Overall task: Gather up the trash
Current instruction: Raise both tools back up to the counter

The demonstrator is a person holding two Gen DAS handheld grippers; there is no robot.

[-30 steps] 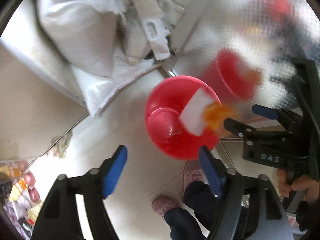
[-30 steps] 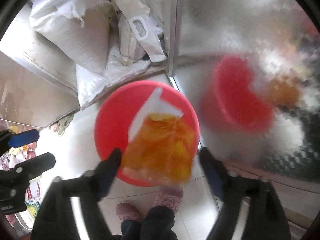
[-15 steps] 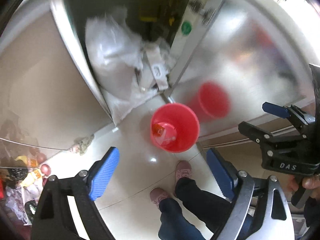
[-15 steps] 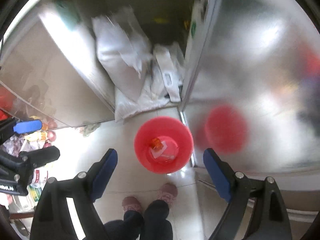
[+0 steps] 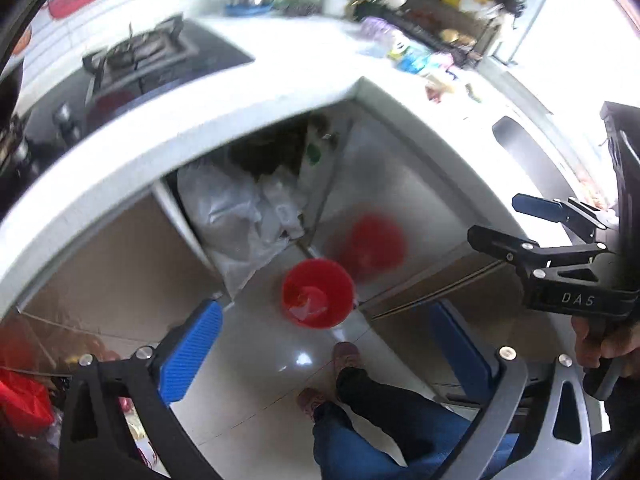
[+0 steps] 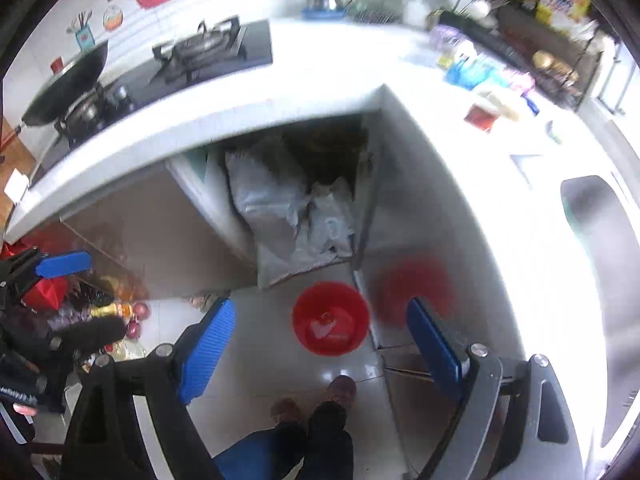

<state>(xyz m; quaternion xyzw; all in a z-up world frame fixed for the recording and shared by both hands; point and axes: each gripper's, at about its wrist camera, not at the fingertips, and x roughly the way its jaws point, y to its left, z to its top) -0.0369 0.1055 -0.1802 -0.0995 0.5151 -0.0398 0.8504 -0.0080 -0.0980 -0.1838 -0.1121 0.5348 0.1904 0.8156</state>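
Left gripper (image 5: pixel 324 344): jaws spread wide, blue pads (image 5: pixel 191 350) well apart, nothing between them, held high above the floor. Right gripper (image 6: pixel 320 344): likewise wide open and empty, aimed almost straight down.

Directly below both, on the pale tiled floor (image 6: pixel 260 364): a red bin (image 6: pixel 330 317), open-topped, just beside the reflective metal cabinet door (image 6: pixel 404 236), which throws back a blurred red image of it. Inside the bin: a scrap of trash (image 6: pixel 325 326), pale and orange, lying at the bottom; too small and blurred to name further. Just in front of the bin, a pair of shoes (image 6: pixel 340 390).

Behind the bin, an open under-counter cupboard stuffed with white plastic sacks (image 6: pixel 288 216). Above that, a white worktop (image 6: pixel 320 76) with packets near the corner (image 6: pixel 484 76); whether any of these count as trash cannot be told.

Handling, as a judgement: probably light, soft, crinkly wrappers or film, neither fragile nor heavy, but slippery and apt to slide out of a shallow pinch. Best taken at a crumpled fold or a raised edge rather than on a flat face, with the pads closing fully across it. Release only once well over the bin mouth, since light stuff drifts sideways when dropped from a height.
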